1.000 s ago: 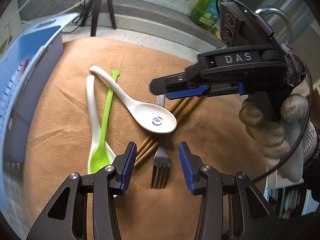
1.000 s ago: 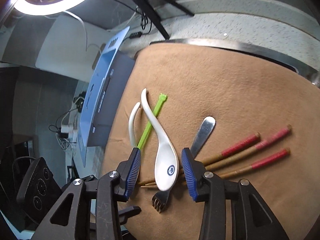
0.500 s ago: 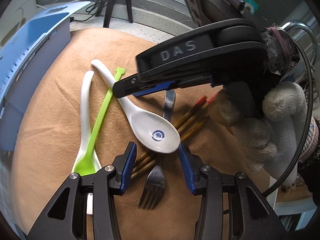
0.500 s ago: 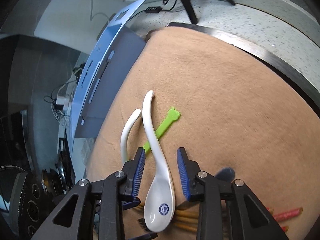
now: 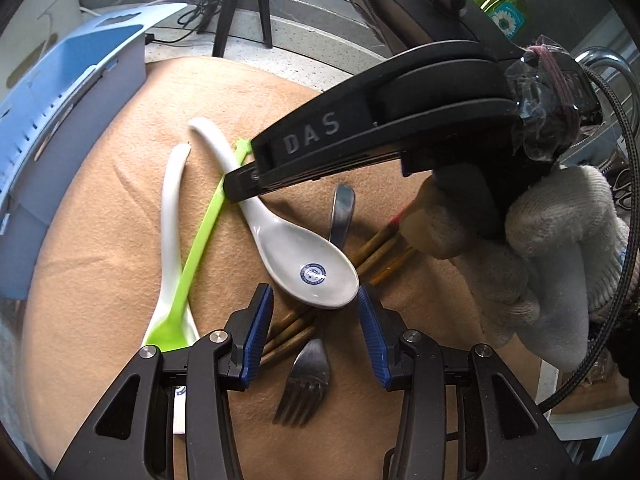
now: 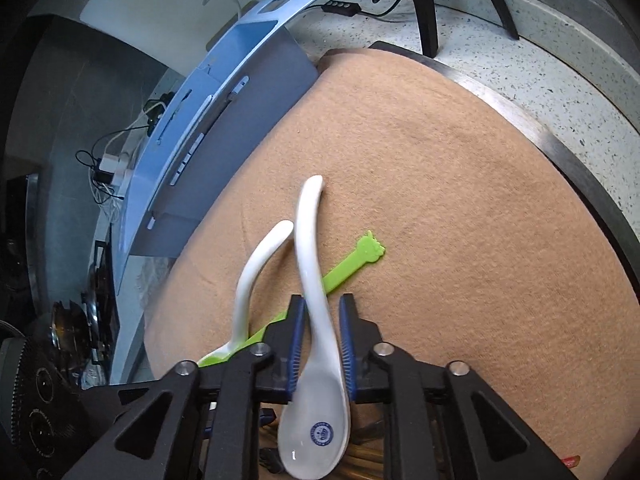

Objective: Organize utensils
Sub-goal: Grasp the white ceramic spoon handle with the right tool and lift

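Observation:
A white ceramic spoon with a blue emblem (image 5: 296, 256) lies on the tan mat (image 5: 100, 260), across a green plastic spoon (image 5: 192, 256), a second white spoon (image 5: 170, 216), a metal fork (image 5: 304, 384) and several wooden chopsticks (image 5: 380, 248). My right gripper (image 6: 320, 336) has narrowed around this spoon's handle (image 6: 308, 248), blue pads beside it; contact is unclear. In the left wrist view it (image 5: 240, 188) sits over the handle. My left gripper (image 5: 316, 336) is open, hovering just before the spoon's bowl, over the fork and chopsticks.
A blue slotted utensil bin (image 5: 60, 128) stands at the mat's left edge, also in the right wrist view (image 6: 224, 112). A green soap bottle (image 5: 504, 4) and tripod legs (image 5: 244, 4) stand behind on the speckled counter (image 6: 520, 40). A faucet shows far right.
My right gripper has moved forward along the white spoon and narrowed around its handle. The left gripper has edged closer to the spoon's bowl. The utensils have not moved.

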`<state>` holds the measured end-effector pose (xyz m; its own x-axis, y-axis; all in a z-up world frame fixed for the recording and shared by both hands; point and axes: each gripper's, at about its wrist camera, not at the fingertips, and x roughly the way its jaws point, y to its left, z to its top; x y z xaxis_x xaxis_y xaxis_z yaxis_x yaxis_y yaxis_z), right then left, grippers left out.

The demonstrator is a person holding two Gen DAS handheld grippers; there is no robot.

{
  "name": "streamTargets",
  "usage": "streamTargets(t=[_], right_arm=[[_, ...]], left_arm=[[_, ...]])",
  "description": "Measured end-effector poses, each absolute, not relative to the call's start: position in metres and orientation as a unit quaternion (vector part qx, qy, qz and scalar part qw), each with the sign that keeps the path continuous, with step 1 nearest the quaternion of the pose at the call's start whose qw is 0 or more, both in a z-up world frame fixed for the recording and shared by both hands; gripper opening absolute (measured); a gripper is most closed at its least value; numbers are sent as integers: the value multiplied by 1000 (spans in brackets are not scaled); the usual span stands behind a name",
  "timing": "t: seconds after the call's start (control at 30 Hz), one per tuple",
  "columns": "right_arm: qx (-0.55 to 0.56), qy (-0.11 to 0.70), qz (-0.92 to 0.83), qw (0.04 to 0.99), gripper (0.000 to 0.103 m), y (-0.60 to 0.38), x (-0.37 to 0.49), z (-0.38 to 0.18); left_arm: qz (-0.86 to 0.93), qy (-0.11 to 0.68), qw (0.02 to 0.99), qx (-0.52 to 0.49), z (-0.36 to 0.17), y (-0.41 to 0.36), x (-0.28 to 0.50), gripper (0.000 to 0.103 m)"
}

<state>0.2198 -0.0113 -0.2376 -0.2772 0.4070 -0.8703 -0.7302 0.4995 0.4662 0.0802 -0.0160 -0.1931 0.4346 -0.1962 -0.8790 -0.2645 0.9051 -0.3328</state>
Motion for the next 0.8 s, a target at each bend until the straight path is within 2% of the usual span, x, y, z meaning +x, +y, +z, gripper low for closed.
streamTargets(t=[0.37, 0.8], right_arm=[[-94, 652, 458, 596, 10, -36, 230, -237], [-28, 677, 417, 606, 10, -63, 242, -241]], left_arm=[[45, 520, 826, -211, -186, -8, 75, 42], [11, 537, 829, -157, -188, -41, 83, 42]])
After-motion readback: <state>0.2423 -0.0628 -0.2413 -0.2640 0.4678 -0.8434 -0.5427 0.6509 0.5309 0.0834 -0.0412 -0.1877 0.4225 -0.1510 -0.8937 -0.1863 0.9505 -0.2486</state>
